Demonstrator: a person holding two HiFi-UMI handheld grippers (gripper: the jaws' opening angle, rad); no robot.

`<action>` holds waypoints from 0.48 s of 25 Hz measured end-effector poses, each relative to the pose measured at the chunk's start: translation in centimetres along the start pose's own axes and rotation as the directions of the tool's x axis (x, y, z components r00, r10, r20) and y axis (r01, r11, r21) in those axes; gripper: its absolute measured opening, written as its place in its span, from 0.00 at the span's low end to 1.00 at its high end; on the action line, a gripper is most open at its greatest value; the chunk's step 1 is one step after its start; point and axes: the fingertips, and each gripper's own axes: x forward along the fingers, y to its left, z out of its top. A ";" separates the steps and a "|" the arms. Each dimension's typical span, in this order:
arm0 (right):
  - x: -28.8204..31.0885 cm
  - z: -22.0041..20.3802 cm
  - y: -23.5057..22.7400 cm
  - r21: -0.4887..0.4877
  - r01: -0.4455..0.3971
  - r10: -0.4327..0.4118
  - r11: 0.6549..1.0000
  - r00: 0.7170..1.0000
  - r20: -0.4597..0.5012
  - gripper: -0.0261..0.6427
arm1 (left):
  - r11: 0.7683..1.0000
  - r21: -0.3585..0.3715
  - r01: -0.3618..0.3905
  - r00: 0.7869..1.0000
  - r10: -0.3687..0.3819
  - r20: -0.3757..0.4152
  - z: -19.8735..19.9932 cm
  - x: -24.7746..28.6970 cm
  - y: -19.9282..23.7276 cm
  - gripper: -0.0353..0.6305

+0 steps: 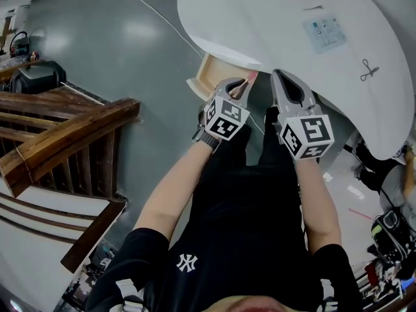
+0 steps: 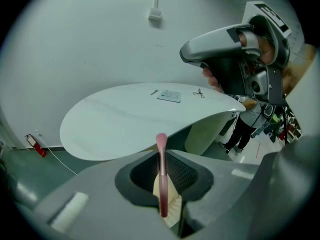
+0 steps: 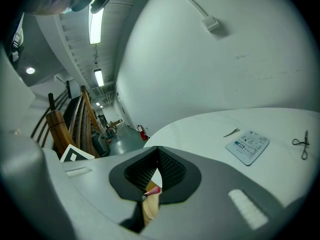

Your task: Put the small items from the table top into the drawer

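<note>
Over the one open drawer (image 1: 211, 74) under the counter (image 1: 260, 18) edge, I am clenching my left gripper's (image 1: 242, 87) jaws on one thin pink stick (image 2: 162, 174), my right gripper's (image 1: 283, 78) jaws are pressing together empty, and one card (image 1: 324, 32), one pair of scissors (image 1: 369, 70) and one metal clip (image 3: 231, 132) are lying on top.

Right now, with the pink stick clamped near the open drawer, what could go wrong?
The left gripper pinches the thin pink stick with its end poking past the jaws; it might pivot or slip and miss the drawer. The right gripper, shut and empty, sits close beside and could knock it.
</note>
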 end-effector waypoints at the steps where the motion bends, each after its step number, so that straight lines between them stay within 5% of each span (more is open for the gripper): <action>1: 0.0 -0.2 0.2 0.001 0.004 -0.004 1.000 1.000 0.000 0.07 | 1.000 0.005 0.005 1.000 -0.005 -0.007 -0.6 0.1 0.0 0.12; 12: -0.1 -4.0 0.3 0.036 0.066 -0.065 0.997 0.998 -0.027 0.07 | 0.994 0.086 0.063 0.994 -0.055 -0.092 -4.9 2.7 1.2 0.12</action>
